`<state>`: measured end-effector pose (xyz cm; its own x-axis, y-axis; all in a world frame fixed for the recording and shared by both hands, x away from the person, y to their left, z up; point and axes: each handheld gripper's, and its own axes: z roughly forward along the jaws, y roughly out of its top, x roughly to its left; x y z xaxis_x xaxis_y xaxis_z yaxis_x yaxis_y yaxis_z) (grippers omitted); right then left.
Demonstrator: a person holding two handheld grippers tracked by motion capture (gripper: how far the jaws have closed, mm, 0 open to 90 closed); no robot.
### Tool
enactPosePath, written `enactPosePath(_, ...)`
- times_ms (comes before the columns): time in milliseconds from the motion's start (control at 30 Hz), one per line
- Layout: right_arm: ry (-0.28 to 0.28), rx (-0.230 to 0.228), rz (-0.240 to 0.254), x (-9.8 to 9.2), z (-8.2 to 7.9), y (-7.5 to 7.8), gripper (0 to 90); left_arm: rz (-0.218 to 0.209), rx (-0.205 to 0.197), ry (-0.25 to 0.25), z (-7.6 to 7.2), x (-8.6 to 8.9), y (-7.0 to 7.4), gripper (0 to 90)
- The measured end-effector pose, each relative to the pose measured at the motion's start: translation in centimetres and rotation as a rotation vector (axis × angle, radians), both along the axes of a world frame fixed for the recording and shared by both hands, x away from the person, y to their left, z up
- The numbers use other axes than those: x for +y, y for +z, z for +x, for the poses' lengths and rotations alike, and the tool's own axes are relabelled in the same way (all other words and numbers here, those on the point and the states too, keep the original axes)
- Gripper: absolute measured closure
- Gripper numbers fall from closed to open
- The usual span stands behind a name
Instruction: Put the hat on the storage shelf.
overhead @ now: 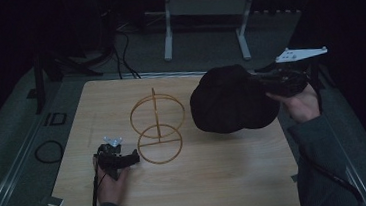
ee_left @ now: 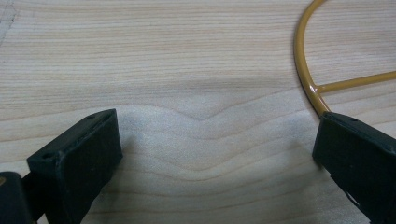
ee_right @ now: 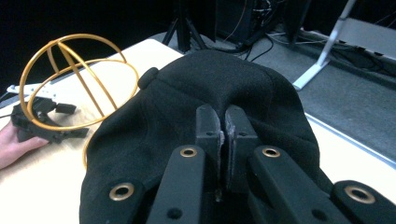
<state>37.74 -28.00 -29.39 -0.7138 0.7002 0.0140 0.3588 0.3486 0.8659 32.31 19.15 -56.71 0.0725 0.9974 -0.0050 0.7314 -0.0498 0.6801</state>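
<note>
- The hat (overhead: 231,104) is black, soft and rounded, with a small button on its crown; it hangs in the air off the right gripper (overhead: 269,83), bulging out ahead of the fingers and above the table (overhead: 189,198).
- In the right gripper view the fingers (ee_right: 208,128) are pressed together on a pinched fold of the hat's cloth.
- The right hand (overhead: 299,104) holds its gripper about level, pointing across the table toward the stand (overhead: 158,127).
- The stand is gold wire: a base ring flat on the table, an upright post and a ring on top.
- The left gripper (overhead: 125,159) lies low on the table, jaws wide apart with nothing between them; one finger (ee_left: 355,154) sits just at the base ring, and whether it touches is hard to tell.
- The room is dim, and the hat's underside and brim are hard to make out.
</note>
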Motion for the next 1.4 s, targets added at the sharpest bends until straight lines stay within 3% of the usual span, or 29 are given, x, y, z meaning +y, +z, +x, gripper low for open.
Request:
enactPosePath(467, -0.018, -0.028, 0.096, -0.4, 0.4, 1.5, 86.4, -0.001, 0.0, 0.001, 0.0, 0.0, 0.0, 0.8)
enactPosePath(1067, -0.008, -0.059, 0.156, 0.4, 0.8, 3.5, 86.5, 0.0, -0.002, 0.001, 0.0, 0.0, 0.0, 0.8)
enactPosePath(1400, 0.005, -0.073, 0.164, 1.7, 1.2, 4.4, 86.5, 0.0, -0.002, 0.001, 0.0, 0.0, 0.0, 0.8)
